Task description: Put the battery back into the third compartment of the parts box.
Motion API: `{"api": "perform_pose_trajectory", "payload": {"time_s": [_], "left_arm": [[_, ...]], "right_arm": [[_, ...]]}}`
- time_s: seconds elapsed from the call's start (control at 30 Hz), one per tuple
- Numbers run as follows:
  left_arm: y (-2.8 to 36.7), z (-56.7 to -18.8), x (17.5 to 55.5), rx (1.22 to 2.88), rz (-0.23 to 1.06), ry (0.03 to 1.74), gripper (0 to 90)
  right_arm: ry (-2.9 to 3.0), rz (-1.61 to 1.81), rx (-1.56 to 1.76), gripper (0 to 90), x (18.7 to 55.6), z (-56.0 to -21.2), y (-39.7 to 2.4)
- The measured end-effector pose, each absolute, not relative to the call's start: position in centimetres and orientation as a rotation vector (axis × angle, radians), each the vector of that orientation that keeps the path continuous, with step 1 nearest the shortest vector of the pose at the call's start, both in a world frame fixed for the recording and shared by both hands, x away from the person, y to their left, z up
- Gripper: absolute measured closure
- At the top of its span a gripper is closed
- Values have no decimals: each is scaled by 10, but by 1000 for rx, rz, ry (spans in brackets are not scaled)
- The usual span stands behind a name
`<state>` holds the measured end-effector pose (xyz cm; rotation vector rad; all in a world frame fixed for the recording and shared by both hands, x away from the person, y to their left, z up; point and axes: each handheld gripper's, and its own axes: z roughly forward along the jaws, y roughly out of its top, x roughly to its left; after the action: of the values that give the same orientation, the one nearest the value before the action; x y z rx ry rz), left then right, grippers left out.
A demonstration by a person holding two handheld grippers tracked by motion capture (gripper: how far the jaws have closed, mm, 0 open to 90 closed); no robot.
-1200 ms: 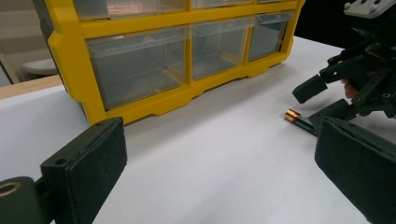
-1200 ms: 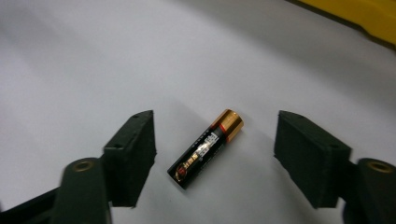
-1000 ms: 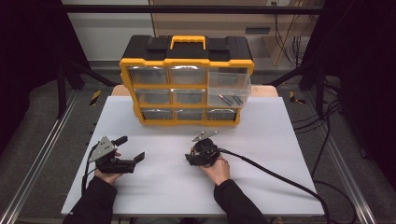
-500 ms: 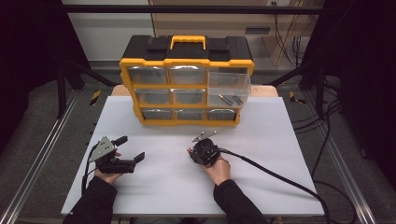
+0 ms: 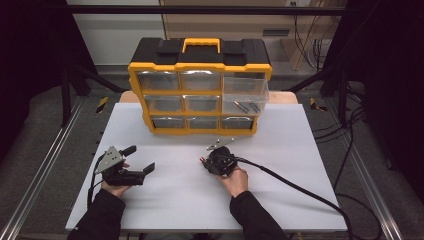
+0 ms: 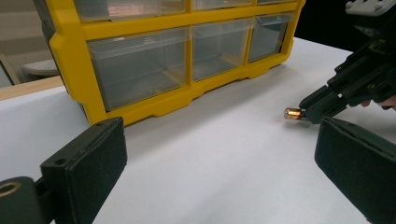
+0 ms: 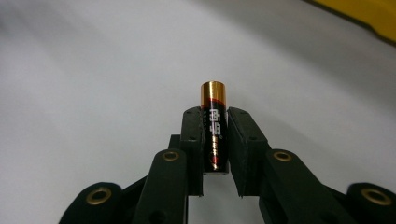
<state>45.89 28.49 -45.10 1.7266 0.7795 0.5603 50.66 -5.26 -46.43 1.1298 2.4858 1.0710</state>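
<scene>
Black-and-copper cylindrical battery (image 7: 214, 126): clamped lengthwise in the right gripper (image 7: 215, 140), whose jaws have just closed on it, copper cap protruding beyond the tips. Left gripper (image 6: 219, 163): jaws wide apart, nothing between, yellow drawer cabinet (image 6: 154, 56) ahead.

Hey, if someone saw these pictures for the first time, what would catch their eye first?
Probably the big yellow and black plastic drawer organiser at the far edge of the white table, its top-right clear drawer pulled out. Next, the small black and copper-coloured battery clamped between the jaws of the right gripper, just above the table. The left gripper rests open near the table's left side.
</scene>
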Motion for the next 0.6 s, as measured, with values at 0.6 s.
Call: {"api": "perform_pose_trajectory", "payload": {"time_s": [0.6], "left_arm": [[284,-451,460,1730,561,783,16]], "right_arm": [[2424,1244,938,771,469,-390,-81]]}}
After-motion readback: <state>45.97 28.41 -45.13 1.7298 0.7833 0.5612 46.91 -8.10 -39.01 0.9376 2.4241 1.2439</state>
